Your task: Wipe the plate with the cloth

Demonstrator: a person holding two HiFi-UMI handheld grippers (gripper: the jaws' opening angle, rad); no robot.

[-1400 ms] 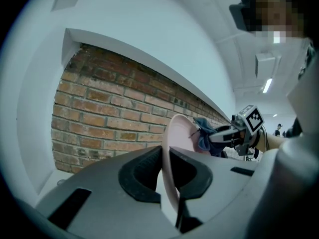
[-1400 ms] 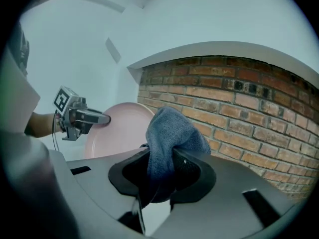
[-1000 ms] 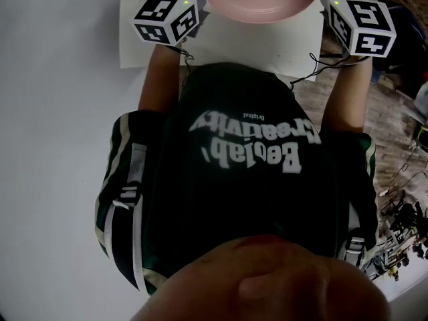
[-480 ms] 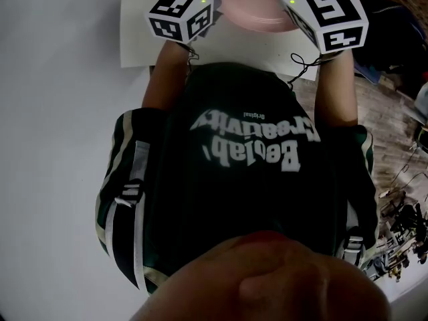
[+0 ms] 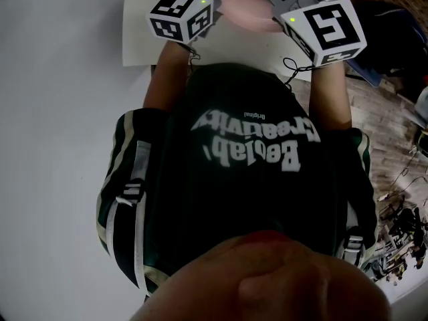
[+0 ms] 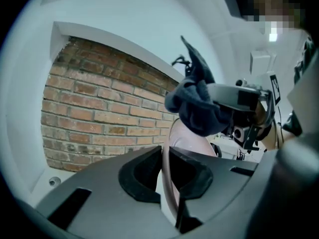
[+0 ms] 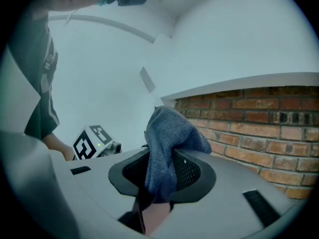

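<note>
In the head view, the plate [image 5: 251,15] is hanging above the white table [image 5: 221,49], lifted, I judge, so that its face can be reached. In the left gripper view, the left gripper [image 6: 167,172] is clamping the plate's rim edge-on, steadying it while the cloth [image 6: 197,106] is pressing against its face. In the right gripper view, the right gripper [image 7: 159,180] is pinching the bunched cloth tight, leaving a wad free for rubbing.

In left claw [image 6: 167,174], plate [image 6: 193,140]; in right claw [image 7: 158,179], cloth [image 7: 164,143] at its far edge.

Lab-like workroom: bare brick wall [image 6: 99,108], cable clutter [image 5: 401,223] on wooden floor [image 5: 384,126].
</note>
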